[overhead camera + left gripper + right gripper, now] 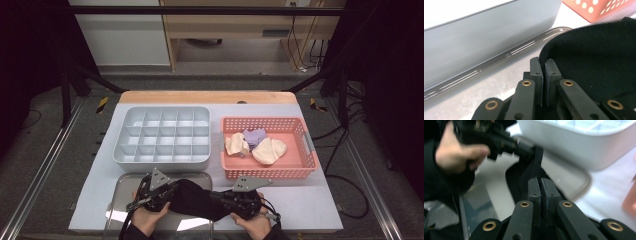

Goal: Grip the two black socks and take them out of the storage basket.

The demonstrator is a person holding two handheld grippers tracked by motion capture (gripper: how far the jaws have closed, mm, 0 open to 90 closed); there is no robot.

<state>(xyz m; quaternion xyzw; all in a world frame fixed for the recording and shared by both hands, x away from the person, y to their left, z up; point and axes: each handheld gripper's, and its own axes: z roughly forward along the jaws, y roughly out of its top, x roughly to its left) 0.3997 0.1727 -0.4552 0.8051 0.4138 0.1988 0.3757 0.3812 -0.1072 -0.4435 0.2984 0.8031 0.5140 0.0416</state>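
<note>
Looking down from the high view, a black cloth (196, 200) is stretched between the left gripper (165, 192) and the right gripper (227, 197), low over a metal tray (125, 182) at the near edge of the table. Each gripper has one end, so the fabric hangs as a dark band between the two hands, probably to spread or fold it. Behind the tray stands a grey divided organiser (162, 135), its cells bare, and to its right a pink basket (300, 145) holding a cream cloth (269, 150), a second pale one and a lilac piece (255, 135), which look like the waiting supply.

Turning to the left gripper view, the jaws stand almost together, only a thin slit between the pads, and the cloth's (596, 62) rounded edge bulges just to their right and runs down behind them; I judge the fabric is pinched low between them. The tray's rim (519, 51) curves past ahead, with the organiser's wall (486, 42) beyond.

From the right gripper view, the jaws are likewise pressed nearly closed on the cloth (529, 173), which rises from them toward the other gripper (499, 141) and its hand (456, 150). The fabric looks lightly taut.
</note>
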